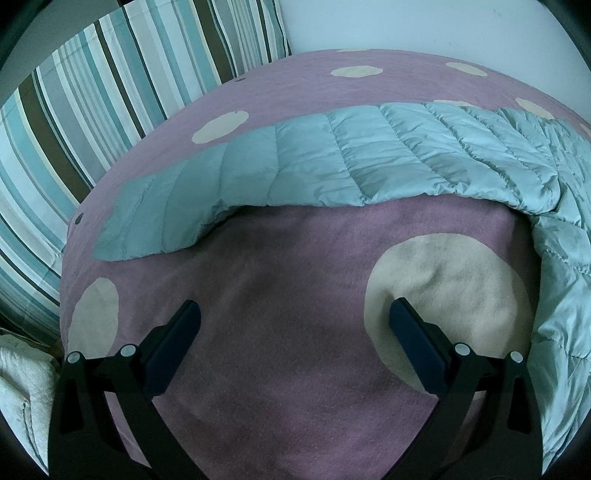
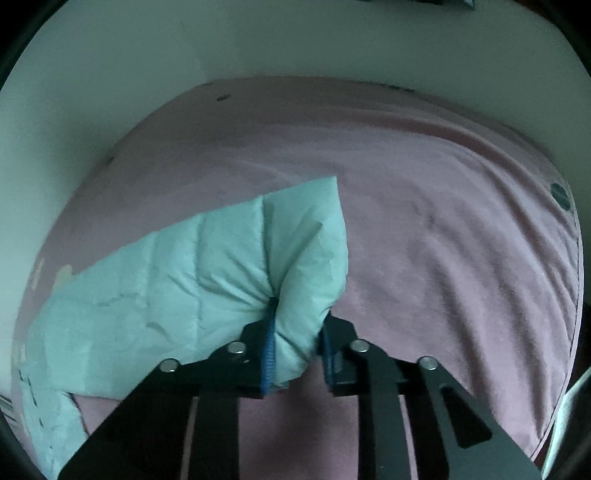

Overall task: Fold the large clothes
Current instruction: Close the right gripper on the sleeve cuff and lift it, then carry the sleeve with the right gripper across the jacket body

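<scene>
A pale teal quilted puffer jacket (image 1: 332,158) lies spread on a pink blanket with cream dots (image 1: 258,332). One sleeve stretches to the left across the bed and the body bunches up at the right edge. My left gripper (image 1: 295,317) hovers open above bare blanket, nearer than the sleeve, with nothing between its fingers. In the right wrist view my right gripper (image 2: 295,332) is shut on the cuff end of the jacket's other sleeve (image 2: 221,266), and the fabric bulges out past the blue-edged pads.
A striped pillow (image 1: 92,122) leans at the back left of the bed against a white wall (image 1: 424,26). A white textured cloth (image 1: 22,387) lies off the bed's left edge. The pink blanket (image 2: 443,240) reaches to the bed's right edge.
</scene>
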A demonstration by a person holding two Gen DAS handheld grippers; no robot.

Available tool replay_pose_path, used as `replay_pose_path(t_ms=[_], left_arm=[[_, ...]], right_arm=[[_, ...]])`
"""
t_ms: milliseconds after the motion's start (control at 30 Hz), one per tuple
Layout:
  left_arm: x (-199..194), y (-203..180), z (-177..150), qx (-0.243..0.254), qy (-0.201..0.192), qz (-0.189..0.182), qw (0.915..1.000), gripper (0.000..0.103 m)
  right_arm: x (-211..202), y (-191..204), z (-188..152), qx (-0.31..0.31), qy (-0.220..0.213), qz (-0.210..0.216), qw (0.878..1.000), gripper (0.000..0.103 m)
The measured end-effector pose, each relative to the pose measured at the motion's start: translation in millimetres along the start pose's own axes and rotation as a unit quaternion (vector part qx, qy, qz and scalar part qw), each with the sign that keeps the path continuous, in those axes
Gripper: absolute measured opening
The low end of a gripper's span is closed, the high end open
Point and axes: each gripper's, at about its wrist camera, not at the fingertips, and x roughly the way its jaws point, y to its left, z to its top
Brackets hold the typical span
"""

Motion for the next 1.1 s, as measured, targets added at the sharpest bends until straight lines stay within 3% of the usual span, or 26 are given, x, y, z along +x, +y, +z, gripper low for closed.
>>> replay_pose_path(t_ms=[200, 333, 533, 800, 1100], left_arm=[[0, 0, 0, 0.001, 0.000, 0.001, 1.0000, 0.101], [0, 0, 0, 0.002, -0.001, 0.004, 1.0000, 0.101], [2, 1, 1, 0.002, -0.002, 0.006, 1.0000, 0.101], [4, 3, 0, -0.009, 0.002, -0.007, 0.9999, 0.101], [9, 11, -1, -0.027, 0.010, -0.032, 0.9991, 0.101]], right_arm=[[-34, 31, -10, -0.042, -0.034, 0.016, 0.998, 0.015], [-47, 82, -15, -0.100, -0.045, 0.037, 0.993, 0.015], [-70, 175, -41, -0.191, -0.051, 0.094, 0.976, 0.015], [-82, 310, -105, -0.300, -0.034, 0.174, 0.937, 0.015], [-95, 418, -214, -0.402, 0.007, 0.229, 0.886, 0.015]])
